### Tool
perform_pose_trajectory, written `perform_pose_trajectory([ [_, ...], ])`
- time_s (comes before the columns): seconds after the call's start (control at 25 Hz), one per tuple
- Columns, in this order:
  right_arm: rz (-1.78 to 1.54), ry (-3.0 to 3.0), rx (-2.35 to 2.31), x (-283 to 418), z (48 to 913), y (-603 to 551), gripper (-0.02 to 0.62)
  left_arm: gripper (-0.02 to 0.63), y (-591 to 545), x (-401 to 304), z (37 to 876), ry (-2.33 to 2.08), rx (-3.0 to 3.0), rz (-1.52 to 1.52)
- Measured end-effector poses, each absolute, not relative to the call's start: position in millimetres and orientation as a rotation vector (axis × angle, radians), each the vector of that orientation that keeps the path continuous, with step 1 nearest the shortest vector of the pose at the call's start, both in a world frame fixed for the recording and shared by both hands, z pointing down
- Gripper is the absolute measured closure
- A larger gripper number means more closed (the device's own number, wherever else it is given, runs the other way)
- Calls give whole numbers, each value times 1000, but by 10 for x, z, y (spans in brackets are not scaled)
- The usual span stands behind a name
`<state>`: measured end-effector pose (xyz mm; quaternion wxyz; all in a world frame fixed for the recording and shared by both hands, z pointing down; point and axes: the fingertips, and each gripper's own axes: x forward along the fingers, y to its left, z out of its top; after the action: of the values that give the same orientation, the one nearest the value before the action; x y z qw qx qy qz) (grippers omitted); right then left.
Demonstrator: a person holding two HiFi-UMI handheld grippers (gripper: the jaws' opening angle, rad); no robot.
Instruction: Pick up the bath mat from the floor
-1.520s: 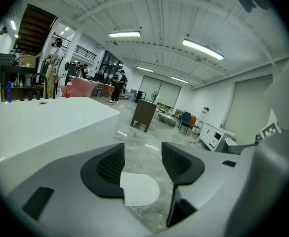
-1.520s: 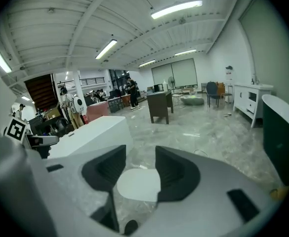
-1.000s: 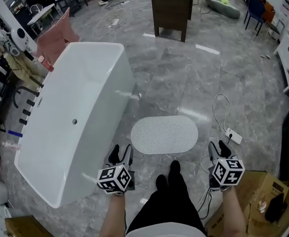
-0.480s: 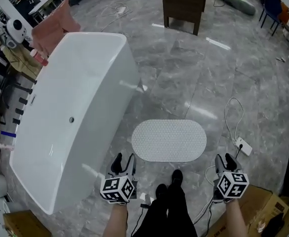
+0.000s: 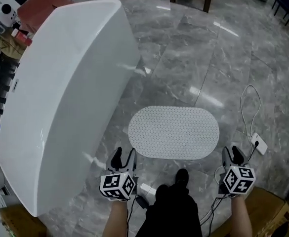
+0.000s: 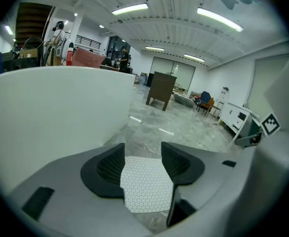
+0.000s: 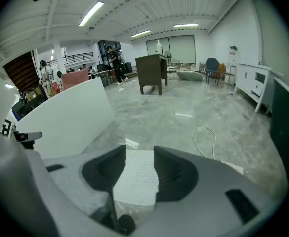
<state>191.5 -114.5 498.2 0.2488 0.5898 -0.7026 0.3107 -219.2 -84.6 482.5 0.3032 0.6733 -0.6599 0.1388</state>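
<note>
Hadn't grabbed the bath mat (image 5: pixel 174 132) yet, left flat on the floor (image 5: pixel 208 58). Held left tongs (image 5: pixel 123 156) and right tongs (image 5: pixel 231 153) spread apart, empty, just near of it.

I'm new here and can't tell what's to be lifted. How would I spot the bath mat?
Find the big white bathtub on the grey marble floor. Flat beside it lies the bath mat: a pale, dotted oval, unlike the small white power strip nearby.

Bath mat (image 5: pixel 174 132) flat on the floor (image 5: pixel 208 68) ahead of me.
It is a pale, dotted oblong with rounded ends, lying unfolded on grey marble, its long side across my view, just beside the white bathtub (image 5: pixel 70 83).
</note>
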Motion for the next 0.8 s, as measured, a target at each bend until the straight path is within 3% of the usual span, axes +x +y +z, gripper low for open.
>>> perform_pose_trajectory([
  [0.44, 819, -1882, 1644, 1983, 6913, -1346, 422, 360, -903, -2471, 6926, -1767, 1741, 424],
  [0.8, 819, -1894, 1658, 1978, 7945, -1477, 422, 354, -1018, -2557, 7987, -1796, 1717, 422],
])
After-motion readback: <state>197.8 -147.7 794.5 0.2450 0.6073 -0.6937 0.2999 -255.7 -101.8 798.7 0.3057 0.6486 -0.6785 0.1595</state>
